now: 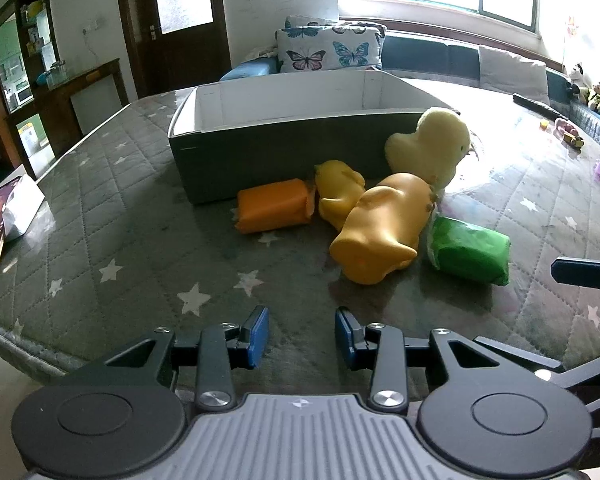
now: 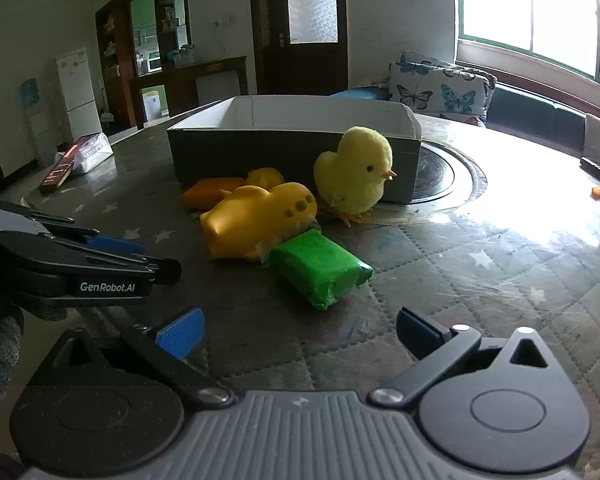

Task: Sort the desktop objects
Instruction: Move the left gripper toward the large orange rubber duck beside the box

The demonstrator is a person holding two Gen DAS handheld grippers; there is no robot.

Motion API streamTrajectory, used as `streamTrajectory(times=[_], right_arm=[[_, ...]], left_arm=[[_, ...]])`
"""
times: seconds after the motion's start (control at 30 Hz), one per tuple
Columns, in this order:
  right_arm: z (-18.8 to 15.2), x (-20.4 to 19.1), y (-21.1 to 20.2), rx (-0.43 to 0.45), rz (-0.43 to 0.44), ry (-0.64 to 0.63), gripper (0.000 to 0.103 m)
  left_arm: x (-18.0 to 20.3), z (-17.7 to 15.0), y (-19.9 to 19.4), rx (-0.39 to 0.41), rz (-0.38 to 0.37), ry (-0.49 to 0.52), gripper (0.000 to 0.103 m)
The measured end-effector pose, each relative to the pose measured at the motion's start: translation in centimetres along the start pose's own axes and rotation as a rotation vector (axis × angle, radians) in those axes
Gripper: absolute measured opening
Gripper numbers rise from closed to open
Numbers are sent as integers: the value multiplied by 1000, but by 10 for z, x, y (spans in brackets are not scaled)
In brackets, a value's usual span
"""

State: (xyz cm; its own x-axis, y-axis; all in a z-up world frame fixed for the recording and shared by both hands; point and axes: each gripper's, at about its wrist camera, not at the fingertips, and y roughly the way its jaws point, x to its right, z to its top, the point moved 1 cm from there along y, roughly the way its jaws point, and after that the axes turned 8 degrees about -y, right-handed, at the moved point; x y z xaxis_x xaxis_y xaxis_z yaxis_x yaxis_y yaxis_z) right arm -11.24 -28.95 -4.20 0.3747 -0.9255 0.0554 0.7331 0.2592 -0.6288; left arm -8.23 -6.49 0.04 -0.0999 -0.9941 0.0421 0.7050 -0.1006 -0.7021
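Both tools hang empty over the quilted table cover (image 1: 112, 216), and nothing has gone into the box (image 1: 284, 148) yet. The left gripper (image 1: 302, 338) fills the bottom of its own view with its blue pads apart and only bare cloth between them. The right gripper (image 2: 298, 334) sits at the bottom of its view with its jaws spread wider still, also holding nothing. Both seem to be parked short of the pile, probably so the person can choose a first item.

The items to sort lie bunched in the middle of each frame, just in front of the box's dark near wall, which keeps the carry short. The big yellow rubber pig (image 1: 384, 228) lies on its side, its long axis running from lower left to upper right in the left view, with the flat base toward the camera. The green packet (image 2: 320, 270) touches it and lies slantwise in the right view, from upper left to lower right, its near end toward the right gripper, so it looks like the easiest first pick. The orange packet (image 1: 274, 206) lies nearly level across the left frame, just beside the small yellow toy (image 1: 338, 192). The fluffy chick (image 2: 354, 174) stands upright against the box, beak pointing right in the right view.
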Motion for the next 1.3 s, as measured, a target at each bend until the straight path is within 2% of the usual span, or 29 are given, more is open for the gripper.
streamTrajectory(times=[1.3], right_arm=[[7,-13,3,-13,6,-19,103]], left_arm=[[4,3,4,-13,-10,6,40]])
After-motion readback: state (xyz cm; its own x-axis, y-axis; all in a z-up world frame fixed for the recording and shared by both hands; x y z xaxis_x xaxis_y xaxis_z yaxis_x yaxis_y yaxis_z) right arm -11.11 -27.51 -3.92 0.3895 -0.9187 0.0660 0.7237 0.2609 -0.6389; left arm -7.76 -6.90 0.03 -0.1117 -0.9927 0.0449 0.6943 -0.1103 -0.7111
